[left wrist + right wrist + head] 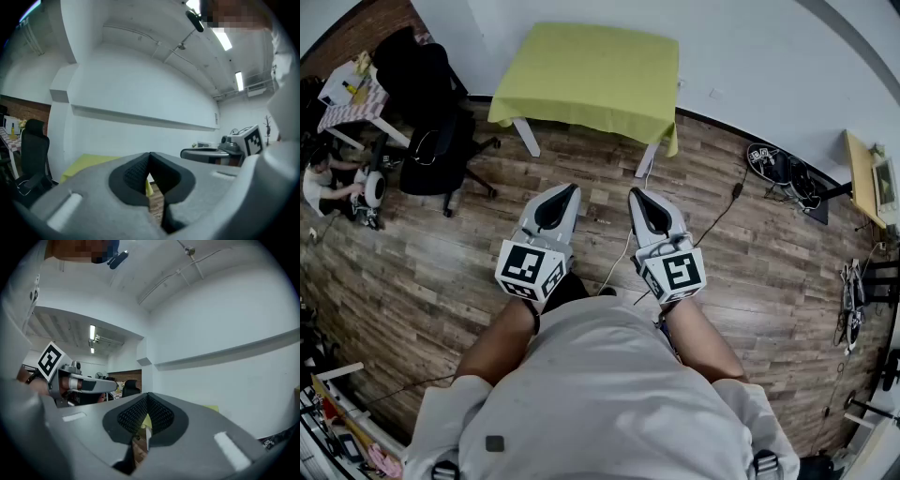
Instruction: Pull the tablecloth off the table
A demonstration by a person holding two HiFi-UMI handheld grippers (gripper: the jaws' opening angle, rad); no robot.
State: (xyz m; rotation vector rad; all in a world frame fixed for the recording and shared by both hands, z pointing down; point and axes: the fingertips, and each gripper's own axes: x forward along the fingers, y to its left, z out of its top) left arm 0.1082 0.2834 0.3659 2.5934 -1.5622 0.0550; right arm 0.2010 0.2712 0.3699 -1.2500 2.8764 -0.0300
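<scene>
1. while the person stands on the wooden floor [750, 253], the two tools are held out level in front of the body, side by side and a little apart.
2. the left gripper [570, 190] has its jaws closed tip to tip, and nothing is held between them.
3. the right gripper [637, 195] is closed in the same way, and it is empty also.
4. the yellow-green tablecloth [591, 70] lies spread over the worktop [526, 137] ahead, close to the white wall [750, 47] - it covers the whole top and hangs down over the edges.
5. of the worktop only the white legs show under the cloth.
6. both grippers point toward the tablecloth but are well apart from it - no touching.
7. a black office chair [436, 141] stands at the left of the worktop, and a thin cable [719, 214] runs over the floor at the right.
</scene>
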